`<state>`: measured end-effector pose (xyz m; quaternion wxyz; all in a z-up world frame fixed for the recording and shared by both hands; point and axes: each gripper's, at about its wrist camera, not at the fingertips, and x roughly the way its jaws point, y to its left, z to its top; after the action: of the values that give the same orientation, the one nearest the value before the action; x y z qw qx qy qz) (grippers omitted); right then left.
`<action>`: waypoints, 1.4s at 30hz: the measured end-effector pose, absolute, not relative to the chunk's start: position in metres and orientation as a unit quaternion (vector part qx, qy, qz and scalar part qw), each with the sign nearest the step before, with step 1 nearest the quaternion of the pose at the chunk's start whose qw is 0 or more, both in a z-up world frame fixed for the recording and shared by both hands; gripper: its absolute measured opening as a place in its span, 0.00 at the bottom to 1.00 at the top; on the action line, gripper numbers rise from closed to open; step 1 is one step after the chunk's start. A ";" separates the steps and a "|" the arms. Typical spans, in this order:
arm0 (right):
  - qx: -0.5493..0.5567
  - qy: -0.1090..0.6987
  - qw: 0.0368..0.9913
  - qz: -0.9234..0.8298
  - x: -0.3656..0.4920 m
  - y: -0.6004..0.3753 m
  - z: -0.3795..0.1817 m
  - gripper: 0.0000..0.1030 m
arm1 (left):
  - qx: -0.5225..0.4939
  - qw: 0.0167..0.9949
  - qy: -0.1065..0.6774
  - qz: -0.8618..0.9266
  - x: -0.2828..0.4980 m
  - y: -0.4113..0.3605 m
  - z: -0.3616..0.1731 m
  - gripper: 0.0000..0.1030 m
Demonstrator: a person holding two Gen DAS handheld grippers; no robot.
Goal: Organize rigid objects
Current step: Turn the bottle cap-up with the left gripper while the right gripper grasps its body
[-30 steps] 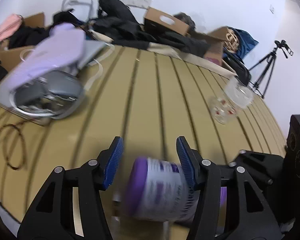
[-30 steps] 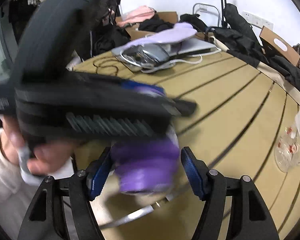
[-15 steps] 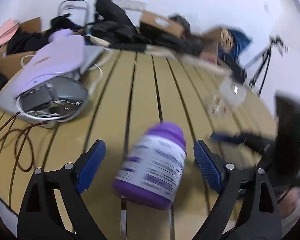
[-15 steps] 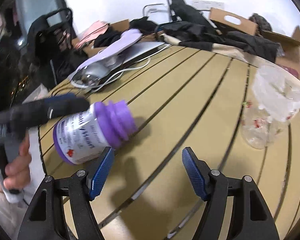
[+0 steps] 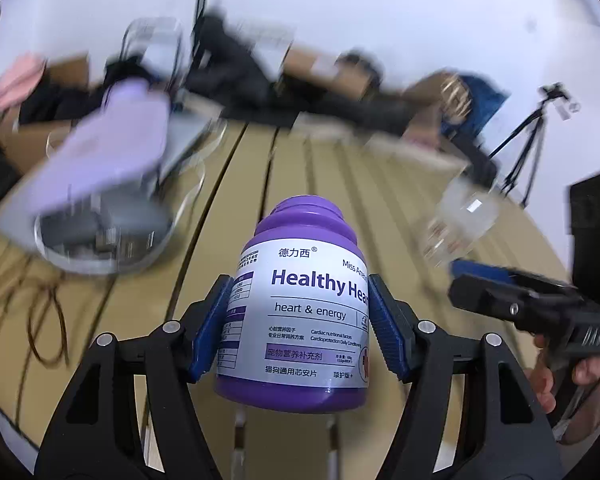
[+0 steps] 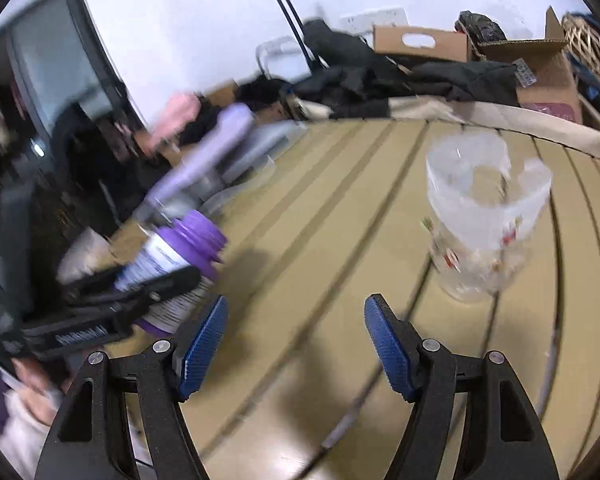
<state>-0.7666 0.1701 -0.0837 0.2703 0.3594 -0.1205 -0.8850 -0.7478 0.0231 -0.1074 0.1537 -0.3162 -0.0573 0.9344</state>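
Between left hand-held gripper [image 5: 296,326] pads (closed): purple bottle [image 5: 304,312].

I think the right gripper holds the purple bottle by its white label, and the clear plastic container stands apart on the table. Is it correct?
Not quite: the left gripper holds the purple bottle, as the left wrist view shows. The right gripper is open. The clear plastic container does stand apart.

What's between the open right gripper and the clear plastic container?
Nothing: in the right wrist view, only bare slatted tabletop lies between the right gripper and the clear plastic container.
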 end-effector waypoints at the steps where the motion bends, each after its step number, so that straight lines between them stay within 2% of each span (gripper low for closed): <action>1: 0.347 -0.147 0.294 -0.879 -0.768 0.172 -0.077 0.74 | -0.284 0.164 -0.053 0.943 -0.741 0.025 -0.098 0.60; 4: 0.326 -0.212 0.346 -0.854 -0.775 0.174 -0.061 0.81 | -0.241 0.190 -0.048 0.951 -0.735 0.031 -0.082 0.60; 11: 0.349 -0.305 0.439 -0.769 -0.816 0.162 -0.055 0.81 | -0.218 0.247 -0.034 0.943 -0.742 0.042 -0.081 0.60; 16: 0.378 -0.335 0.454 -0.734 -0.847 0.150 -0.066 0.81 | -0.203 0.267 -0.036 0.941 -0.743 0.040 -0.076 0.60; 18: 0.383 -0.330 0.470 -0.724 -0.852 0.143 -0.068 0.77 | -0.202 0.267 -0.033 0.942 -0.746 0.040 -0.075 0.60; 19: 0.390 -0.318 0.468 -0.726 -0.853 0.138 -0.068 0.68 | -0.200 0.267 -0.032 0.942 -0.747 0.039 -0.074 0.59; 20: 0.396 -0.307 0.463 -0.731 -0.854 0.134 -0.066 0.66 | -0.201 0.268 -0.035 0.941 -0.750 0.038 -0.074 0.58; 21: 0.399 -0.299 0.461 -0.734 -0.855 0.131 -0.065 0.66 | -0.203 0.263 -0.037 0.942 -0.753 0.038 -0.075 0.63; 22: 0.399 -0.270 0.449 -0.753 -0.855 0.126 -0.061 0.66 | -0.205 0.254 -0.035 0.944 -0.753 0.038 -0.074 0.73; 24: 0.391 -0.199 0.421 -0.794 -0.848 0.118 -0.050 0.66 | -0.210 0.239 -0.019 0.948 -0.759 0.040 -0.077 0.77; 25: 0.382 -0.139 0.404 -0.819 -0.843 0.108 -0.043 0.66 | -0.208 0.237 -0.013 0.949 -0.759 0.041 -0.078 0.77; 27: 0.362 -0.049 0.395 -0.843 -0.833 0.092 -0.035 0.66 | -0.199 0.231 -0.001 0.952 -0.760 0.044 -0.077 0.74; 28: 0.347 0.008 0.394 -0.851 -0.826 0.080 -0.031 0.66 | -0.193 0.229 0.004 0.954 -0.760 0.045 -0.077 0.68; 30: 0.329 0.065 0.394 -0.856 -0.823 0.067 -0.027 0.66 | -0.189 0.223 0.016 0.956 -0.764 0.050 -0.076 0.60; 32: 0.314 0.118 0.385 -0.860 -0.825 0.057 -0.023 0.66 | -0.190 0.201 0.030 0.960 -0.768 0.057 -0.076 0.60; 35: 0.305 0.148 0.383 -0.859 -0.840 0.054 -0.019 0.66 | -0.191 0.178 0.035 0.965 -0.778 0.062 -0.075 0.60; 42: 0.303 0.156 0.410 -0.846 -0.864 0.076 -0.018 0.66 | -0.201 0.155 0.035 0.967 -0.800 0.077 -0.076 0.59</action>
<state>-0.8637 0.0757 -0.0176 0.4100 0.3027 0.1555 -0.8462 -0.8003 0.0769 -0.0760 0.1547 -0.2013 0.0350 0.9666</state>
